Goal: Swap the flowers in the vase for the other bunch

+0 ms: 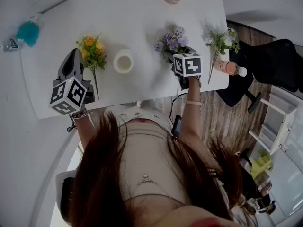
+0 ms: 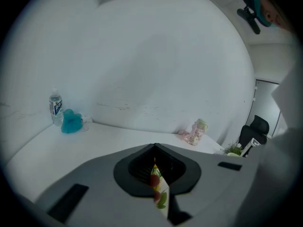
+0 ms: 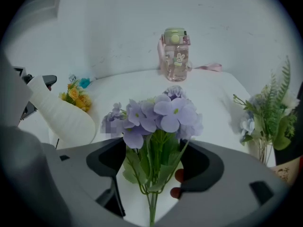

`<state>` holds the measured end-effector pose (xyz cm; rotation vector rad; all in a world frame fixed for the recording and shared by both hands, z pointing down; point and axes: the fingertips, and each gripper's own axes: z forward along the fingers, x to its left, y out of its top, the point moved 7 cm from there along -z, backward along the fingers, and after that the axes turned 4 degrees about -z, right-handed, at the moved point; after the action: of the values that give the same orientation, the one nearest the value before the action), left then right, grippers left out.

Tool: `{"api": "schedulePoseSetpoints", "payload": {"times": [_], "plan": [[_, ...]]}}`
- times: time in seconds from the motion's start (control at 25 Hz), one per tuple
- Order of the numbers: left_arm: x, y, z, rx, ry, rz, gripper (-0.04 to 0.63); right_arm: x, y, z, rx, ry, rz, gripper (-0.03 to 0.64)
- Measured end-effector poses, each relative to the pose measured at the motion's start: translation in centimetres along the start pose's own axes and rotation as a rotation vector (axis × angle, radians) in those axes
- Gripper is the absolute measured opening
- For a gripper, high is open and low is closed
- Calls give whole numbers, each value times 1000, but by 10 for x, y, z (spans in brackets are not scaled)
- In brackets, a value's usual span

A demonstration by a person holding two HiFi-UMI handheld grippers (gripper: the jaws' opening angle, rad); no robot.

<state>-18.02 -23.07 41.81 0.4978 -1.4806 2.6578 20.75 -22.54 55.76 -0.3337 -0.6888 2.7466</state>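
The white vase (image 1: 123, 61) at the head view's centre looks empty, the purple bunch (image 3: 161, 115) lies right of it between the spread jaws of the right gripper (image 3: 151, 174), and the left gripper (image 2: 155, 148) is pressed together on nothing, so next probably comes closing on the stems

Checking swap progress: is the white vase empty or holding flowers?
Empty: in the head view the white vase shows a bare mouth; the yellow bunch and purple bunch lie outside it.

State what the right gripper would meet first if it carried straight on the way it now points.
The purple flower bunch, whose stems stand between the open jaws of the right gripper. Beyond it, probably the white table.
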Motion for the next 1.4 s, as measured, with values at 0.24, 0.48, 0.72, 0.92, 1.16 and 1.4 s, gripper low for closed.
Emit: {"api": "schedulePoseSetpoints", "payload": {"times": [0.24, 0.48, 0.72, 0.92, 1.16, 1.4], "plan": [[4, 0, 8, 21, 4, -6, 4, -2, 0, 12, 39, 4, 14, 348], [6, -2, 14, 38, 2, -5, 4, -2, -3, 21, 91, -5, 0, 345], [8, -2, 13, 37, 3, -12, 4, -1, -9, 28, 111, -90, -68, 222], [6, -3, 10, 42, -3, -7, 3, 1, -8, 26, 125, -98, -97, 152], [3, -1, 5, 26, -22, -16, 5, 2, -5, 18, 122, -136, -143, 107], [-3, -4, -3, 19, -31, -12, 3, 2, -4, -4, 77, -162, -147, 101]]}}
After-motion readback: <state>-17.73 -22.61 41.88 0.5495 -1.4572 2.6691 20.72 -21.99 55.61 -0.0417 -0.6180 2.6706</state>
